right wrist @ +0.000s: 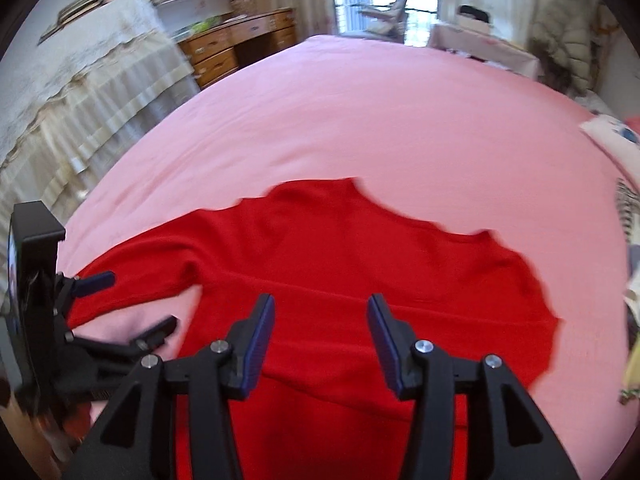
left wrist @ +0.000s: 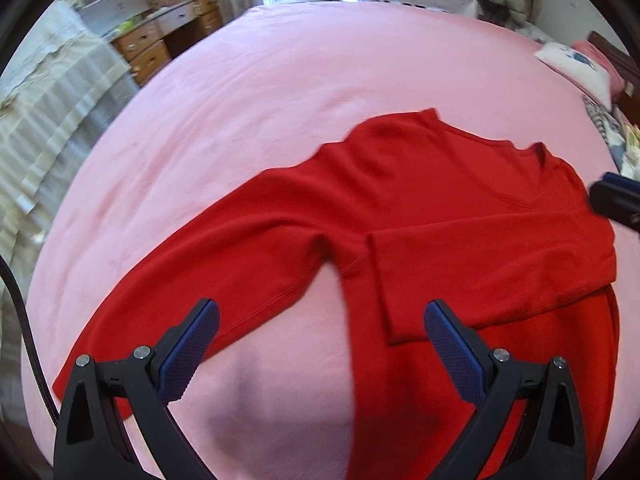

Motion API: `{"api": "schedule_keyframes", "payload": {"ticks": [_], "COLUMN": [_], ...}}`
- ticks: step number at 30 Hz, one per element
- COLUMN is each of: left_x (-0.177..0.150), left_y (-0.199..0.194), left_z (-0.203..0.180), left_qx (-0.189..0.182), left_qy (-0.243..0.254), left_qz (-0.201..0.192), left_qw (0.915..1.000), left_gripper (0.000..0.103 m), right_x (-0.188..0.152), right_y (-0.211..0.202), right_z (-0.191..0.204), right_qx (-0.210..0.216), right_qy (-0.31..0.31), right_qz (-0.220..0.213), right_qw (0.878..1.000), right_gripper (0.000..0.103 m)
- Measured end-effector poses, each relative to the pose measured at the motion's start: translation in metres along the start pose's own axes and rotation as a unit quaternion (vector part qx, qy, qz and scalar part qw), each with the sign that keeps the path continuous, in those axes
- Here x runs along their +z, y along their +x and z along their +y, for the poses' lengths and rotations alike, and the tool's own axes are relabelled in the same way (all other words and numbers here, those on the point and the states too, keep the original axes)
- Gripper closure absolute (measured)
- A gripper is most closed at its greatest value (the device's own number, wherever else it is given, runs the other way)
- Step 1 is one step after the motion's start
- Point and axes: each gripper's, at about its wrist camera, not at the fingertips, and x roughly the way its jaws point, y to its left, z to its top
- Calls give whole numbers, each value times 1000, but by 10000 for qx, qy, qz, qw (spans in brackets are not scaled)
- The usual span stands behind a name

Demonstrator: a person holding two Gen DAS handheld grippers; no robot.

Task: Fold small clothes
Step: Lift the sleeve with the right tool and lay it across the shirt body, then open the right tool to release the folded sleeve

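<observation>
I see open pink bedsheet (left wrist: 320, 60) beyond the flat red long-sleeved shirt (left wrist: 440, 200); white pillow (left wrist: 576, 68) blocks the far right.

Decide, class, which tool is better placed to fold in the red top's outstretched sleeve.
Left, probably. The left tool hangs open right above the outstretched sleeve of the red long-sleeved top. The right tool, also open, is over the body, where the other sleeve already lies folded across.
</observation>
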Motion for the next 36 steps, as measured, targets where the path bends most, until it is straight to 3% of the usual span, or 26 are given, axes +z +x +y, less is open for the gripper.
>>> {"api": "schedule_keyframes", "payload": {"ticks": [3,5,7,12,15,18,25,31,36], "left_x": [12,19,27,39,40,39,37,45,51], "left_y": [11,18,29,41,39,40,59,81,92], "left_z": [-8,-10,-9,-2,-4,-13,-26,-27,-19], "left_qx": [-312,-582,-929,-1476,-1583,-1524,-1557,-1673,-1593], "left_qy": [206,328,456,573,732,1022,1494,1401,1097], "left_qz": [59,99,240,212,77,46,392,701,786], "left_qw": [9993,9977,9943,9872,9846,9830,9757,9734,9780], "left_gripper": [1,10,19,30,40,42,64,64,64], "right_x": [-6,-12,-18,-37,-45,-53,-67,-67,-69], "right_y": [-12,-16,-20,-27,-20,-9,1,5,8], "right_z": [-40,-74,-104,-148,-156,-160,-164,-173,-183], "right_qx": [-427,-660,-744,-890,-925,-948,-1031,-1111,-1171], "right_qy": [157,381,665,1074,1119,1092,1000,1024,1069], "right_qz": [-21,22,36,-44,8,161,271,260,300], "right_qw": [9990,9971,9950,9902,9894,9894,9893,9882,9869], "right_gripper": [55,55,55,55,55,55,55,55,55]}}
